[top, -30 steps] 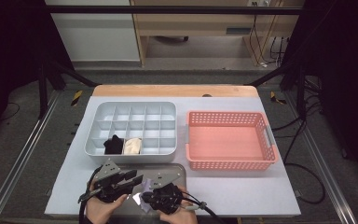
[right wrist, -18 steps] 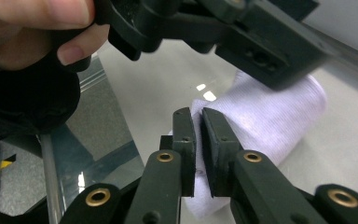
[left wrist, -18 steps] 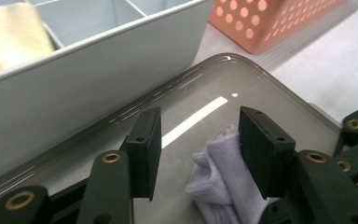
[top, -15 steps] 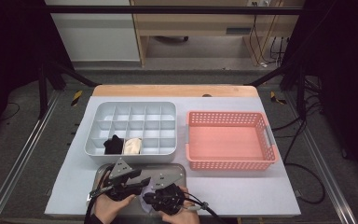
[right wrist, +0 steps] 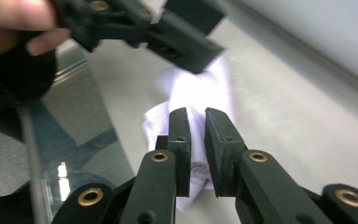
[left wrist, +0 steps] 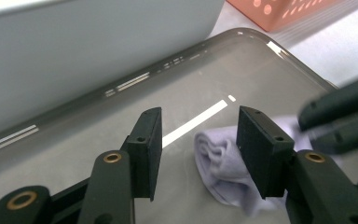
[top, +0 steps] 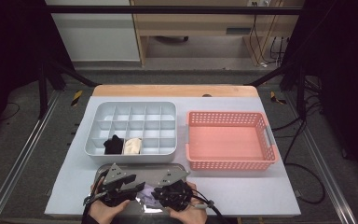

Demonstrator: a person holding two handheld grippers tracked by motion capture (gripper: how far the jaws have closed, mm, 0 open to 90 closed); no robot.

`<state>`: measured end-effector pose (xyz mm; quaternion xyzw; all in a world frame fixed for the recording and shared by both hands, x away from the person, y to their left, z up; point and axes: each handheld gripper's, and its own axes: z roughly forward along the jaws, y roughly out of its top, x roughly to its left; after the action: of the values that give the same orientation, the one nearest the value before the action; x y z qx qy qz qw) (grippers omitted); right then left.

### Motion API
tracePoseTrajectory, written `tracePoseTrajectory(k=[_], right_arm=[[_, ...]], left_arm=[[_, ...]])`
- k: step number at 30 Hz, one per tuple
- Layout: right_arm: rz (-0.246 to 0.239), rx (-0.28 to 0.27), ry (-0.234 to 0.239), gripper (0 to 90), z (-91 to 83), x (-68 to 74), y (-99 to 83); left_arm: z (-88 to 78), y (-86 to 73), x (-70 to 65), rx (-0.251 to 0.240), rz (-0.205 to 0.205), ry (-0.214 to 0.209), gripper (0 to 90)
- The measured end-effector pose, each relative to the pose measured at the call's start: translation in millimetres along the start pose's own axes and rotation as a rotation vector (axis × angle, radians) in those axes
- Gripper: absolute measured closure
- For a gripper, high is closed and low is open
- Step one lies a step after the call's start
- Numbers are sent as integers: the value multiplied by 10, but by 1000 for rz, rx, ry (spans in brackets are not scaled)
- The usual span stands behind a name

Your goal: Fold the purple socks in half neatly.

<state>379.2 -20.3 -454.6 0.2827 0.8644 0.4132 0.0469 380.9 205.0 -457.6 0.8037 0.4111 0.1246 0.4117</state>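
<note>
A: Both hands low at the near table edge over the grey tray (top: 103, 169). My right gripper (right wrist: 196, 122) is pinched on the pale lilac sock (right wrist: 200, 88), jaws nearly together, just easing apart a touch.

B: Left?

A: My left gripper (left wrist: 196, 140) stands wide, jaws just opened, nothing pressed; sock (left wrist: 219, 161) lies by its right jaw on the tray.

B: Views differ?

A: High view gives the divided grey organizer (top: 135, 114) with black and cream bundles, plus the perforated pink basket (top: 228, 140). Gripper views give the sock's ribbed knit and the tray's glossy floor.
</note>
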Motion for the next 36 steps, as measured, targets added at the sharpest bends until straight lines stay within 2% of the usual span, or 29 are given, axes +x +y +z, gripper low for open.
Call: tracePoseTrajectory(k=[4,8,13,17,23,26,28,31,32,36], right_arm=[[19,-8,-28,796,-38,-37,8],[30,-21,-23,788,-76,-44,19],[60,-82,-24,782,-189,-47,62],[87,-107,-27,780,-241,-70,66],[81,-52,-18,765,-166,-32,8],[72,-18,-20,729,-141,3,-63],[73,-18,-17,697,-132,11,-139],[74,-23,-20,661,-136,6,-182],[83,-29,-27,621,-140,4,-207],[86,-24,-32,591,-127,1,-248]], left_arm=[[-24,-43,-23,2,-9,-10,488],[-42,-71,-51,1,-10,-10,484],[-49,-96,-98,-2,-14,-10,459],[-53,-106,-117,-5,-14,-9,447],[-54,-108,-126,-16,-29,-19,411],[-63,-102,-124,-26,-49,-43,383],[-63,-101,-129,-28,-66,-73,361],[-61,-109,-156,-23,-62,-92,350],[-60,-114,-169,-19,-61,-95,340],[-41,-163,-202,5,-61,-119,323]])
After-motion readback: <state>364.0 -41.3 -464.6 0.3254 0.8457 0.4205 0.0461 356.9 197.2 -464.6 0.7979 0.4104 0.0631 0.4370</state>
